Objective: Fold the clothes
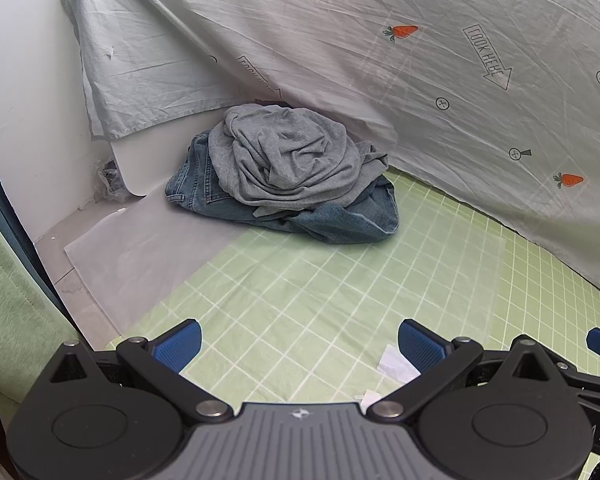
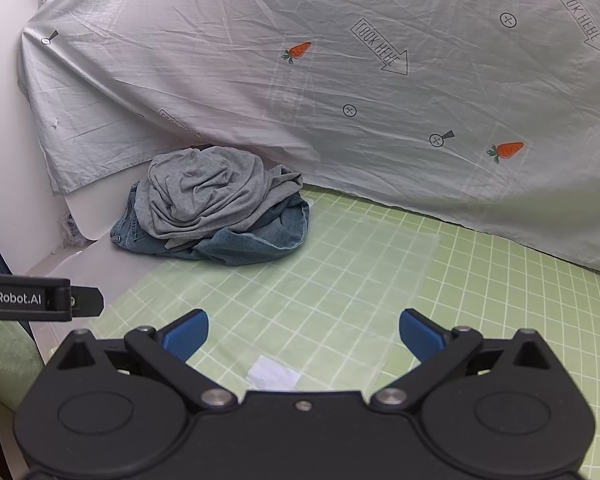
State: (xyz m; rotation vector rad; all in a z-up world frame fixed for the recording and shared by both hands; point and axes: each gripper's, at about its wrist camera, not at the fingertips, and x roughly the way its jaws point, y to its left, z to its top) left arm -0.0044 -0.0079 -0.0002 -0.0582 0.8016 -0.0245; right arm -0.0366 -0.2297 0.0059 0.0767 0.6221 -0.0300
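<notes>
Two grippers spread wide and empty, with the crumpled clothes lying well ahead of both.

Nothing sits between the blue pads of the left gripper (image 1: 299, 344) or the right gripper (image 2: 304, 334); both hover over the green grid-patterned mat (image 1: 340, 280). A grey knit top (image 1: 288, 156) is heaped on blue jeans (image 1: 340, 220), well beyond the jaws and slightly left of their gap in the right wrist view, roughly centred in the left. Behind the pile hangs a pale sheet printed with carrots (image 2: 300, 80). A small white paper scrap (image 2: 274, 374) lies on the mat just below the right jaws' gap.
</notes>
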